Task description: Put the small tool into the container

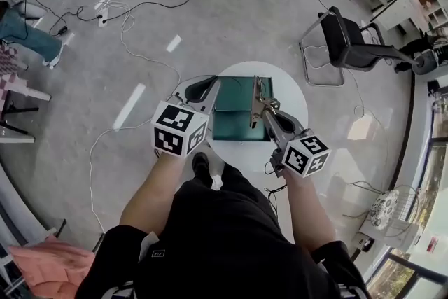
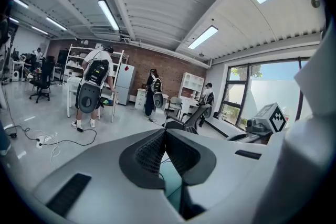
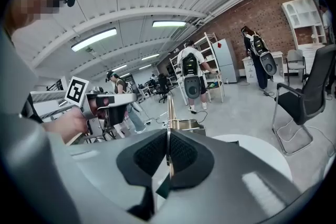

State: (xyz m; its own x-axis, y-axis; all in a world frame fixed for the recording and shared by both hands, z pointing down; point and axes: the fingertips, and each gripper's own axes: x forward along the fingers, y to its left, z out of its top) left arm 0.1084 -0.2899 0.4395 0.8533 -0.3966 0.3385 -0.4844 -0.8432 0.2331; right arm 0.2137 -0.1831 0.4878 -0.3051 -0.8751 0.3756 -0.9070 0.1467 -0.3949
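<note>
Head view — left gripper [image 1: 214, 87] closed empty, right gripper [image 1: 264, 110] pinching tool [image 1: 256, 89], seemingly over container [image 1: 233, 127].

The small tool [image 3: 170, 113], a thin silvery metal strip with a broader metal piece across its far part, stands edge-on, clamped between the pads of the right claw [image 3: 168, 150]. It hangs over the right side of the teal rectangular container [image 1: 234, 124], which lies flat at the middle of the round white table [image 1: 294, 98].
</note>
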